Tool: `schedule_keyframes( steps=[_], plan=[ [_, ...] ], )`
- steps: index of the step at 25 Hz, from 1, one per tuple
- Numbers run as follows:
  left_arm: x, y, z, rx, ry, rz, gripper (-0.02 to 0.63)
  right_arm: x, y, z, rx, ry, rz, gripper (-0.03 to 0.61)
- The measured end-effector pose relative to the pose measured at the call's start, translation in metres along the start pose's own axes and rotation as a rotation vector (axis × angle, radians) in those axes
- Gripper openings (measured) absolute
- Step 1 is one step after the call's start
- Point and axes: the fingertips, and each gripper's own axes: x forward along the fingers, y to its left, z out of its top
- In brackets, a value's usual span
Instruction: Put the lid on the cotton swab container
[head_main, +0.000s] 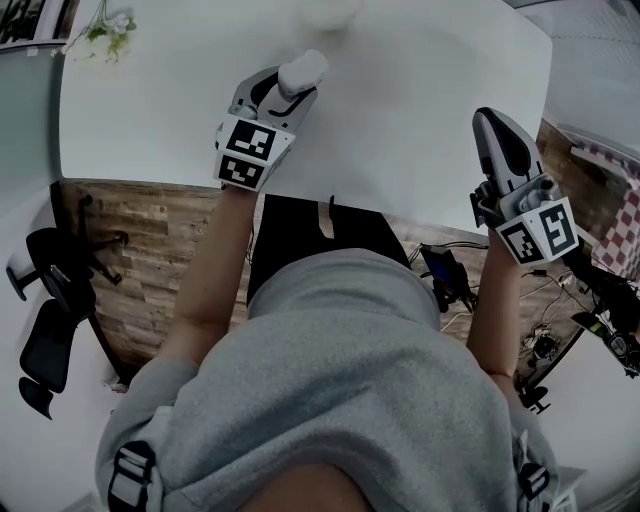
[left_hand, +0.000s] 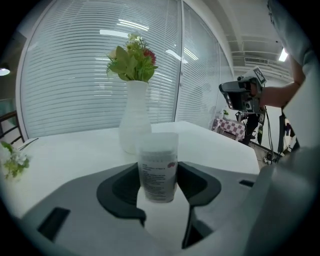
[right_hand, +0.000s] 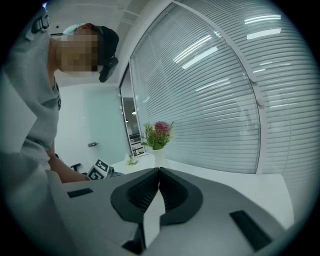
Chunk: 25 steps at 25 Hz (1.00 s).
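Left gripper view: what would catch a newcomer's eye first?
The cotton swab container clamped in the left hand-held gripper, dead centre. Right behind it on the white table stands a white vase of flowers. The right hand-held gripper is shut and empty, near the table's right edge.

the cotton swab container (left_hand: 158, 167) is a small, round, translucent tub, pale and frosted toward the top, with a printed label and a small reddish mark on its side. it stands upright, clasped on both sides between the jaws of the left gripper (left_hand: 159, 182), over the white table (left_hand: 75, 150). whether its lid is on cannot be told.
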Motion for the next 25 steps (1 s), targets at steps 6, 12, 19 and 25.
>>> schedule_keyframes(
  steps=[6, 12, 19, 25],
  plan=[
    [0.007, 0.002, -0.015, -0.01, 0.021, 0.011, 0.227, 0.0, 0.0, -0.007, 0.01, 0.009, 0.001, 0.025],
    [0.014, 0.004, -0.023, -0.014, 0.037, 0.023, 0.227, 0.002, -0.002, -0.008, 0.018, 0.01, 0.003, 0.025],
    [0.019, 0.005, -0.023, 0.004, 0.019, 0.047, 0.227, 0.0, -0.003, -0.009, 0.031, -0.005, 0.009, 0.025],
    [0.02, 0.003, -0.038, 0.027, 0.071, 0.059, 0.221, -0.001, 0.0, -0.006, 0.035, -0.015, 0.007, 0.025]
  ],
)
